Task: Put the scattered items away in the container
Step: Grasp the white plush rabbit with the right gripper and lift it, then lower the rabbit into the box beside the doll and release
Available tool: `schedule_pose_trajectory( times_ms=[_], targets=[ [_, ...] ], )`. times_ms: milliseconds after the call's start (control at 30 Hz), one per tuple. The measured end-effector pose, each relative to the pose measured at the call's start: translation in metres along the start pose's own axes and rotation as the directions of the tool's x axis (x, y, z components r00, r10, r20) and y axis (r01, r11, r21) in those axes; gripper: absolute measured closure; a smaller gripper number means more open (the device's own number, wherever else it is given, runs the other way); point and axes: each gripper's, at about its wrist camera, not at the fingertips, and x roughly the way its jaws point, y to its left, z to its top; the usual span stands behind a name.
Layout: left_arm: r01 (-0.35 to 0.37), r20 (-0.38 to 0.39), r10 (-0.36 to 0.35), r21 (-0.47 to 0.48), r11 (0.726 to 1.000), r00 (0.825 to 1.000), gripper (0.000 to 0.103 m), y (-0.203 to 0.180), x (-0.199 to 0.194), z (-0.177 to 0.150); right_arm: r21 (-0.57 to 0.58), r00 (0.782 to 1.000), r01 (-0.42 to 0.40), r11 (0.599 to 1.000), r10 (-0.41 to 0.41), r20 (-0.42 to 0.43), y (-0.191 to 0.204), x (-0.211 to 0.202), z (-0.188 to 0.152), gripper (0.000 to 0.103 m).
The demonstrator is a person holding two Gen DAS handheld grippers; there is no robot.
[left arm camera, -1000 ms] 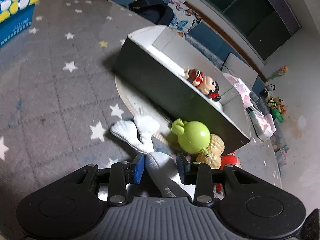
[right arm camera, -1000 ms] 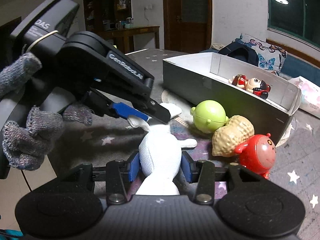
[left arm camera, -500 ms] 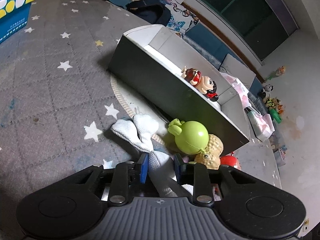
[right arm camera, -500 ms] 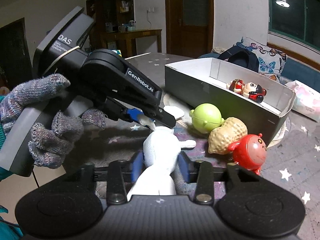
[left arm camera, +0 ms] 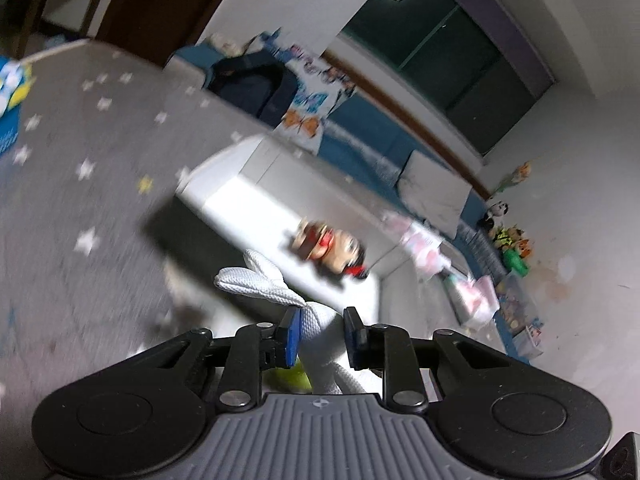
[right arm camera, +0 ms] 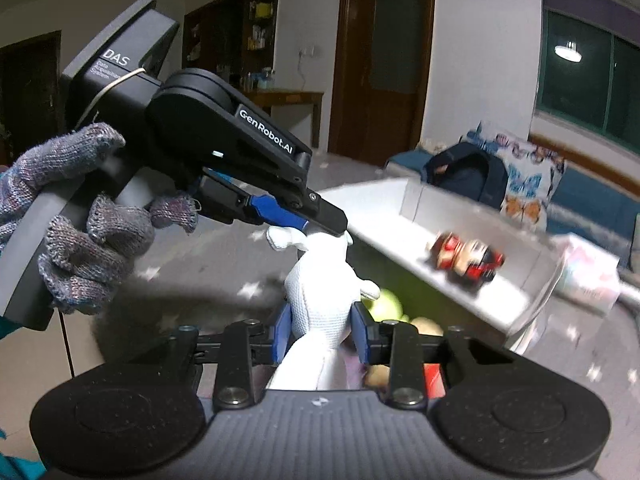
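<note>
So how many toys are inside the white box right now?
1: a little doll lying on the floor of the white box. The near wall hides part of the inside, so more could be there.

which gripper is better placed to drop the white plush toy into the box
Right, narrowly. The right hand-held gripper clamps the white plush toy around its body; the left hand-held gripper only pinches it near the ears. The box lies just ahead.

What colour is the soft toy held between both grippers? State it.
White, with a fine knitted texture; the soft toy shows best in the right wrist view.

Grey knit glove [right arm camera: 80, 216] — black gripper [right arm camera: 320, 332]
</note>
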Motion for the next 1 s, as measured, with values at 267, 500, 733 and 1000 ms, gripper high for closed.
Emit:
schedule_pose_trajectory(
  times_ms=[267, 500, 733, 1000],
  targets=[
    [0.003, 0.039, -0.005, 0.046, 0.999, 0.999, 0.079, -0.024, 0.030, 0.047, -0.039, 0.999, 0.037, 0.999, -0.036, 0.014, -0.035, 0.027, 0.039, 0.071],
    [-0.009, 0.000, 0.009, 0.032, 0.999, 1.000, 0.079, -0.023, 0.078, 0.071, -0.072, 0.997, 0.035, 0.997, -0.040, -0.061, -0.067, 0.069, 0.054, 0.071],
    [-0.034, -0.040, 0.032, -0.038, 0.999, 0.999, 0.080, -0.006, 0.119, 0.078, -0.077, 0.987, -0.030, 0.997, 0.017, -0.162, -0.100, 0.107, 0.059, 0.071],
    [-0.069, -0.078, 0.062, -0.094, 0.993, 0.995, 0.080, 0.010, 0.145, 0.077, -0.026, 0.955, -0.111, 0.993, 0.099, -0.280, -0.129, 0.146, 0.056, 0.071]
  ],
)
